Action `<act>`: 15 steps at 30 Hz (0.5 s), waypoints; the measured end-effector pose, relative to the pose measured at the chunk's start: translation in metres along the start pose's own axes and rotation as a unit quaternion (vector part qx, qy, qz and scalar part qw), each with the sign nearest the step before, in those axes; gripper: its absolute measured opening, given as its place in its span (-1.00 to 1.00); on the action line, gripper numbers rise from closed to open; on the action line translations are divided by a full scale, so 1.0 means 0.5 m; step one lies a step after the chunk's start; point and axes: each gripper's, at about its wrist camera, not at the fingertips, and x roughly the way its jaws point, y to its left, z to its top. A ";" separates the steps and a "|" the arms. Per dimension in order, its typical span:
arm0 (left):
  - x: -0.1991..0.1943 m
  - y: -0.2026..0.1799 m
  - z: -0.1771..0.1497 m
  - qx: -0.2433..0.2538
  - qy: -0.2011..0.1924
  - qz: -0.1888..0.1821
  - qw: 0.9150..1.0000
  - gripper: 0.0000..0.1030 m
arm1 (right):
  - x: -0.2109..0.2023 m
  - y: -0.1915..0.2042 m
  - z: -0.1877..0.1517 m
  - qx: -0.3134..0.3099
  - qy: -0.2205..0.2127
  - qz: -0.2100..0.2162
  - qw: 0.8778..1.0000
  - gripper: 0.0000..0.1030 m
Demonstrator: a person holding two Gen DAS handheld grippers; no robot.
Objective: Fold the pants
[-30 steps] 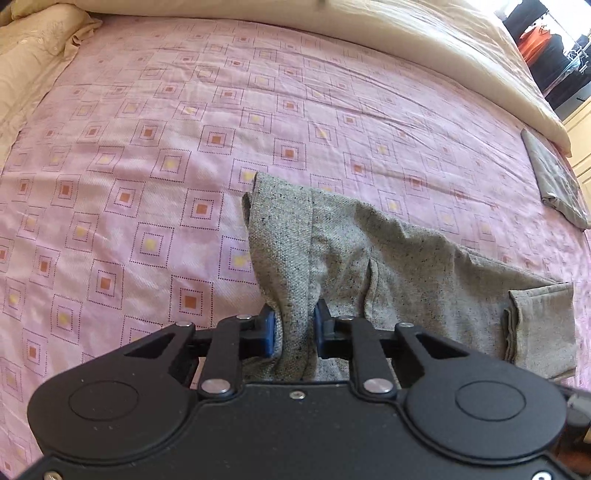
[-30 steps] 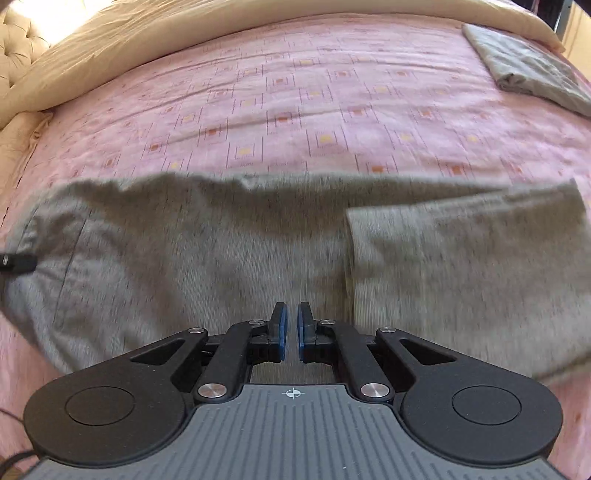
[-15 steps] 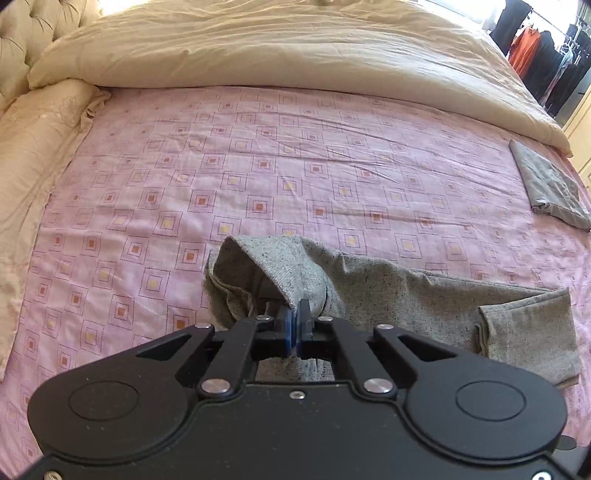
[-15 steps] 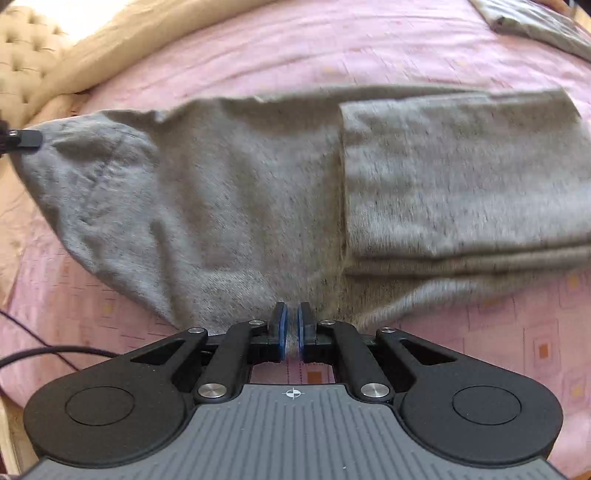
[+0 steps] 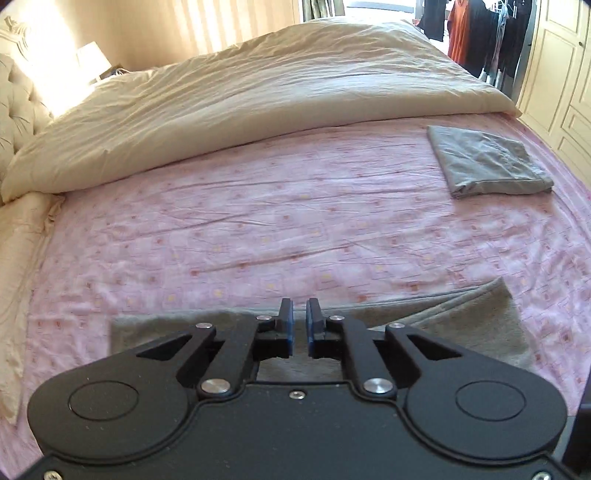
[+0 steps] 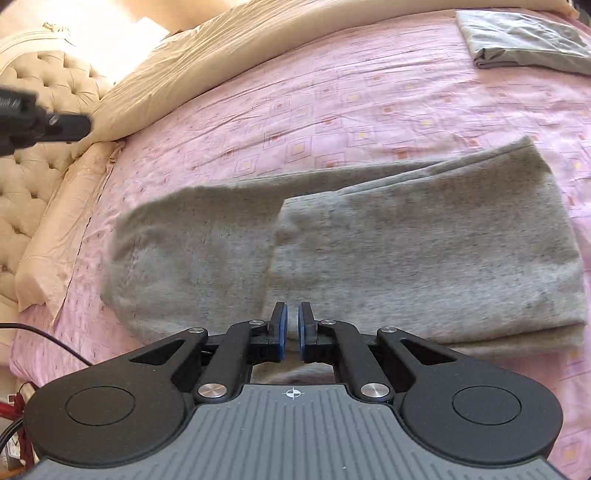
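The grey pants (image 6: 369, 251) lie flat on the pink patterned bedsheet (image 6: 332, 92), with the leg ends folded back over the right half. In the left wrist view only their far edge (image 5: 480, 314) shows, past my gripper body. My left gripper (image 5: 299, 314) is raised above the pants, its jaws a narrow gap apart with nothing between them. It shows in the right wrist view as a dark shape at the far left. My right gripper (image 6: 290, 319) hovers over the pants' near edge, jaws nearly closed and empty.
A second grey garment, folded (image 5: 487, 162), lies at the far right of the bed and also shows in the right wrist view (image 6: 524, 40). A beige duvet (image 5: 258, 99) is bunched along the far side. A tufted headboard (image 6: 33, 147) and pillow are at left. Hanging clothes (image 5: 476, 29) and a wardrobe stand beyond.
My left gripper let go of the waistband it was pinching and rose away. The lifted waist end dropped flat onto the bed. My right gripper pulled back a little.
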 end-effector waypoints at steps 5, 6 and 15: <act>0.030 0.011 -0.062 -0.036 0.051 -0.022 0.998 -0.44 | -0.014 0.004 0.006 -0.047 0.000 0.005 0.999 -0.85; 0.033 0.031 -0.079 -0.045 0.058 -0.012 0.997 -0.15 | -0.013 0.006 0.006 -0.049 0.003 0.007 0.999 -0.85; 0.095 0.356 -0.199 -0.172 0.093 0.018 0.981 0.20 | 0.037 0.097 -0.007 -0.042 0.033 0.003 0.999 -0.86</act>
